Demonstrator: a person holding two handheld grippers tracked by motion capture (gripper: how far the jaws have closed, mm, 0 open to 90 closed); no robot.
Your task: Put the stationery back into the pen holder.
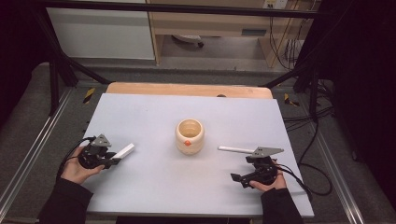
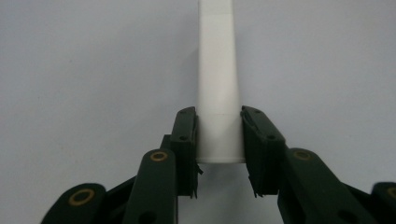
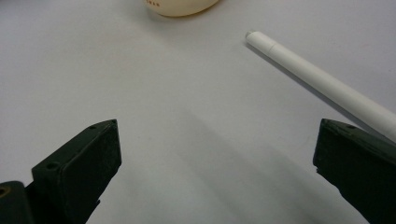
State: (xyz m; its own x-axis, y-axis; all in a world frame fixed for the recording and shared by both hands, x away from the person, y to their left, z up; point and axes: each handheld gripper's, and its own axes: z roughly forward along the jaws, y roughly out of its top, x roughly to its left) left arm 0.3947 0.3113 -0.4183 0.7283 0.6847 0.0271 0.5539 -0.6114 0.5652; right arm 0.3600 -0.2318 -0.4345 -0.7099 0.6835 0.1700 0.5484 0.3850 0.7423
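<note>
A cream ribbed cup (image 1: 189,135) with an orange dot on its front stands mid-table; its base (image 3: 180,7) shows at the top edge of the right gripper view. At the left, my left gripper (image 1: 116,160) is shut on the near end of a flat white bar (image 1: 125,150), which points toward the cup. In the left gripper view the bar (image 2: 218,84) runs straight up from between the pads of the left gripper (image 2: 218,149). My right gripper (image 1: 237,178) rests low at the right, open, and the right gripper (image 3: 217,154) has nothing between its jaws. A thin white stick (image 1: 236,150) lies on the table just beyond it; the stick (image 3: 317,79) runs past the right-hand jaw.
The pale grey table top (image 1: 154,186) ends in a wooden strip (image 1: 187,89) at the far side. Black frame bars and cables stand around the table, with cables (image 1: 303,177) trailing off the right edge. Bare table lies between the cup and both hands.
</note>
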